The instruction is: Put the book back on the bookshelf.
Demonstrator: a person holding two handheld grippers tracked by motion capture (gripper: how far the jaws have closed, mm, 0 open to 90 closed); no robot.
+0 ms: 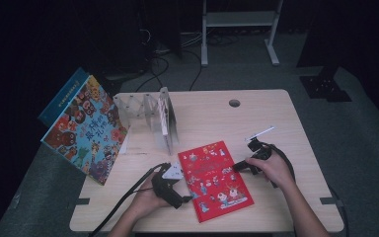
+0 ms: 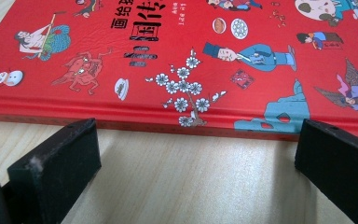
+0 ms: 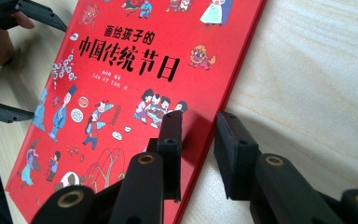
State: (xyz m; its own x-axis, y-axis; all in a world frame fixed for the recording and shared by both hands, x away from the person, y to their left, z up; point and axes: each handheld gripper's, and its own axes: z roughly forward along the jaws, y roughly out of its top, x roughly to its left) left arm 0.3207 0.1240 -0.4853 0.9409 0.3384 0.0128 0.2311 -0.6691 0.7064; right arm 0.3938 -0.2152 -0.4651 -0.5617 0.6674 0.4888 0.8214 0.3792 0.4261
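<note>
Pale wood tabletop [image 1: 256,116] under bright light; grey floor [image 1: 360,133], white metal frame [image 1: 239,19], cables [image 1: 177,64], darkness beyond.

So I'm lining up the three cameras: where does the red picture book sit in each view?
High view: the red picture book lies flat at the table's near middle, between both hands.
Left gripper view: it spans the upper half, spine edge facing the camera.
Right gripper view: it runs from top to lower left, one edge between the jaws.
Shared landmark: the white plum-blossom sprig on its cover, too small to pick out in the high view.
</note>
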